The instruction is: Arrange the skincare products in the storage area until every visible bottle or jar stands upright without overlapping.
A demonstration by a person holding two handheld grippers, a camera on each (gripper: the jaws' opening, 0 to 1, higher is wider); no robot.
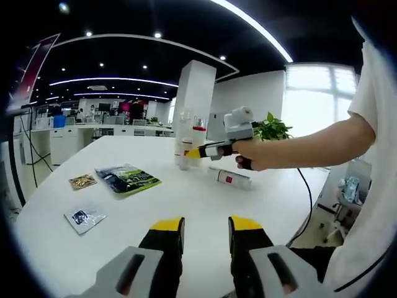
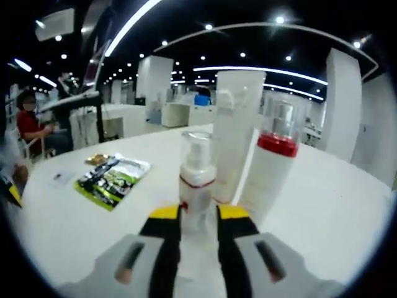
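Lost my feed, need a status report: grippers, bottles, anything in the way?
Right hand-held gripper shut on small pump bottle, upright. Left hand-held gripper open. White tube lying flat on table. Nothing blocking.

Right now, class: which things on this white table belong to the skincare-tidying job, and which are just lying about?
Job: small clear pump bottle; tall white tube; red-collared white bottle; white bottle lying flat.

Lying about: green-black sachet; small gold packet; silvery sachet; potted green plant.

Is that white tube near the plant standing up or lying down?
Lying down: the tube rests lengthwise on the table, beside the upright bottles.
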